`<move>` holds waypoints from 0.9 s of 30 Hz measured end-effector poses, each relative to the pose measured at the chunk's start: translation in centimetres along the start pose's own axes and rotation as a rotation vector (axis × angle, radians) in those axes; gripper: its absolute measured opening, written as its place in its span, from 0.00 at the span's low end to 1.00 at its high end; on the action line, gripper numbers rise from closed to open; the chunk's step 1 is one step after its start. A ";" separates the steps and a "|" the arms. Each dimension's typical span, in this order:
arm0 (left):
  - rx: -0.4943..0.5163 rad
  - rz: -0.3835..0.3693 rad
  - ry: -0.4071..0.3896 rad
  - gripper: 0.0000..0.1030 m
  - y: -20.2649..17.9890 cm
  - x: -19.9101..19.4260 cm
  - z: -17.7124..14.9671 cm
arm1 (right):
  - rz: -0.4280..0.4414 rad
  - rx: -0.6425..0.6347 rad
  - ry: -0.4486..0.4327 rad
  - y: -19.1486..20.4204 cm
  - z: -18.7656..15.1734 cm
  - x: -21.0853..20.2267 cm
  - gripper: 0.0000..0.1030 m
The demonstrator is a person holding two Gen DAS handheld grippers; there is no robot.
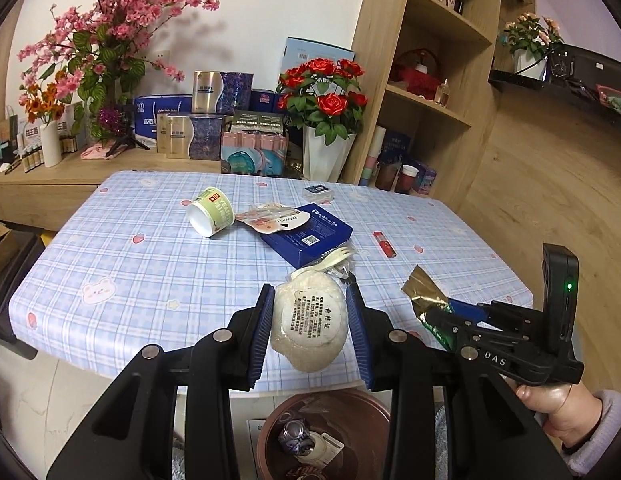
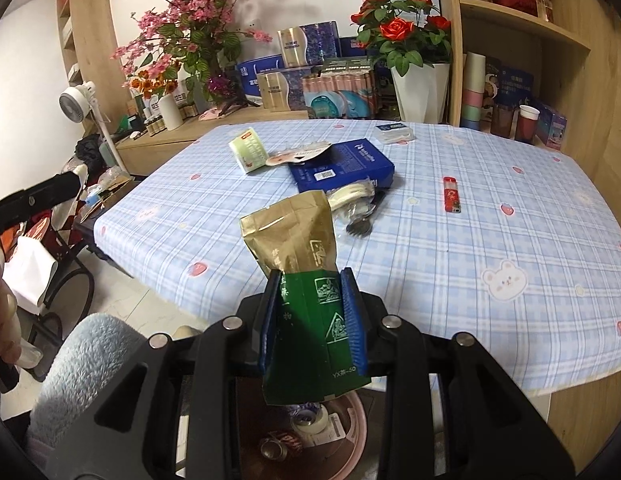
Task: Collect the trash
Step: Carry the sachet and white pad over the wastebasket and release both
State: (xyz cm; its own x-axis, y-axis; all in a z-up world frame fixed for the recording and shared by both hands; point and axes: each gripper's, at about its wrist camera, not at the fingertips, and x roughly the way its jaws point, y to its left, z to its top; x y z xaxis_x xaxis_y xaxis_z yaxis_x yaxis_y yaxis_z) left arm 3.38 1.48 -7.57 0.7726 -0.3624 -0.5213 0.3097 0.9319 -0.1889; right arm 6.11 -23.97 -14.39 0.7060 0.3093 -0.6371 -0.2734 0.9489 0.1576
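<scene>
Left tongs [image 1: 310, 320] squeeze a white round pack [image 1: 309, 326], and right tongs [image 2: 312, 316] pinch a green and gold bag [image 2: 306, 280] tight. Both hang by the near edge of the tabletop [image 1: 130, 256], just above the brown bin [image 1: 270, 440] on the floor. Hold each one right over the bin, low down, then let go so nothing bounces out. More trash, like the cup [image 1: 210, 212], waits farther back from the bin.

Even, fairly bright indoor light; soft flower shadows on the wall [image 1: 214, 36] far beyond the fingers; fisheye bending, dark corners.
</scene>
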 end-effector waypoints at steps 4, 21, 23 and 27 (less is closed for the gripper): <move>0.004 -0.005 -0.008 0.34 -0.3 -1.2 -0.5 | 0.009 0.006 0.017 0.4 -1.0 -0.7 0.31; -0.014 -0.039 0.000 0.34 -0.3 -2.0 -1.6 | 0.083 0.016 0.123 2.4 -3.7 0.1 0.42; -0.014 -0.039 0.006 0.34 -0.3 -1.8 -1.7 | 0.092 0.021 0.131 2.4 -3.9 0.3 0.47; -0.013 -0.040 0.009 0.34 -0.4 -1.7 -1.9 | 0.098 0.018 0.137 2.6 -3.9 0.5 0.57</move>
State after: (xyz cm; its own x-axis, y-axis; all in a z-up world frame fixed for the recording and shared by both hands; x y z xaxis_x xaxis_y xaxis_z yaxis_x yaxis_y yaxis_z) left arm 0.93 1.76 -8.21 0.7545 -0.3990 -0.5210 0.3325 0.9169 -0.2207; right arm 3.20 -21.61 -17.17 0.5806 0.3904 -0.7145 -0.3239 0.9158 0.2373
